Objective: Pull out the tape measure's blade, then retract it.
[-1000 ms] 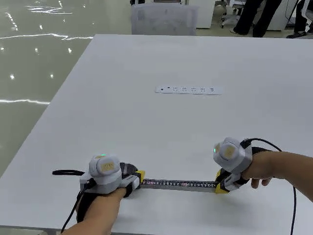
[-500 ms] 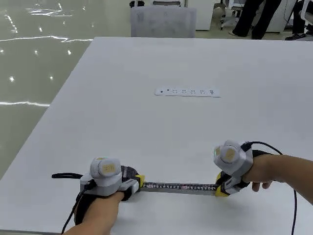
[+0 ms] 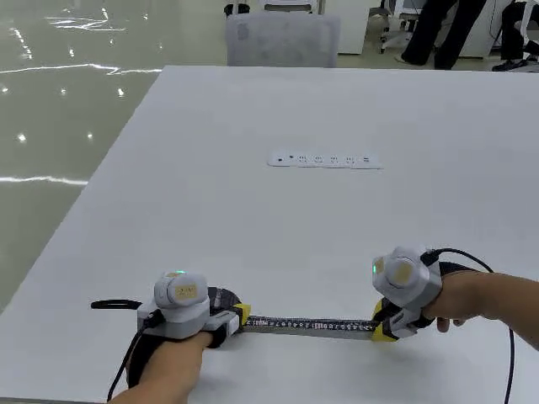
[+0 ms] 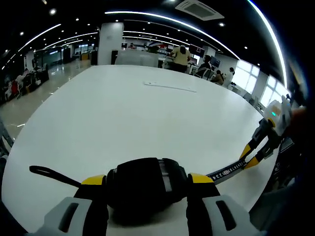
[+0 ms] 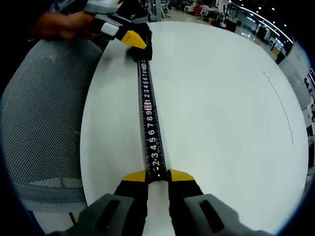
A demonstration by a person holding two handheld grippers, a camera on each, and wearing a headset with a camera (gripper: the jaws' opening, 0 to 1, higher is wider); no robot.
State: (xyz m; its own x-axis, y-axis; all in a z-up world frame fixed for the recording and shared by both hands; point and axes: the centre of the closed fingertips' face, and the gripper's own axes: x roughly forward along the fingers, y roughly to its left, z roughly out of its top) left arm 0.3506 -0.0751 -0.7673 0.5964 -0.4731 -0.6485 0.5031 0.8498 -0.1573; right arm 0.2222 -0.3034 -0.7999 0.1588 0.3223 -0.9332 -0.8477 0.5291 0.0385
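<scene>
On the white bench (image 3: 253, 227), the left claw (image 4: 147, 180) clamps one round black tape measure case (image 4: 146, 196) at 7 o'clock; the right claw (image 5: 157, 175) pinches the tip of its one dark numbered blade (image 5: 149, 113) at 5 o'clock.

The tape measure (image 4: 142, 189) has a rounded black case. It sits on the desk (image 3: 253, 210) near its front edge, clamped on both sides by the left gripper (image 4: 147, 179). A black wrist strap (image 4: 51, 175) trails from it across the desk. Its blade (image 5: 149, 115), dark with white numerals, is drawn out straight and flat over the desk, and its end is pinched in the right gripper (image 5: 157, 176).
</scene>
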